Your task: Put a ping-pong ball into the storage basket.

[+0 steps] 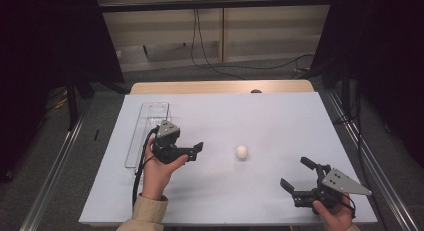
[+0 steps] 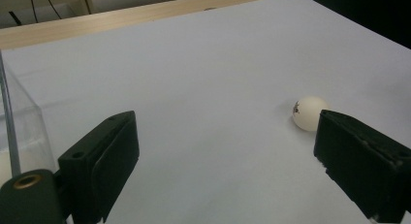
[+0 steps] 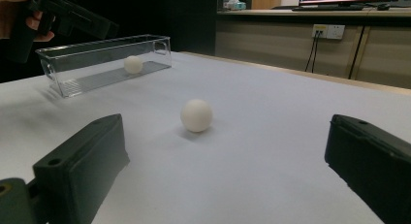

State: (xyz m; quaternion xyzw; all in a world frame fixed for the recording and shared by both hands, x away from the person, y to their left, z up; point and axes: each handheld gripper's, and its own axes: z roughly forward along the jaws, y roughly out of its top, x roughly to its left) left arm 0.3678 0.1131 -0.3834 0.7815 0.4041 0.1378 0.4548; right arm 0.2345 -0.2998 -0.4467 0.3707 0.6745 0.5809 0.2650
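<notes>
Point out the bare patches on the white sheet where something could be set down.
Free: the far stretch beyond the loose ball, and the near middle between the left gripper and right gripper. Crowded: the left edge, by the clear tray.

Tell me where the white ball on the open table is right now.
The white ball lies loose on the white table near its middle in the high view, between the left gripper and the right gripper, outside the clear tray.

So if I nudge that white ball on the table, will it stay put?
Probably not: the ball is round, on a flat sheet with nothing beside it, so it would likely roll. It looks like a light table-tennis ball, smooth and apt to slip.
</notes>
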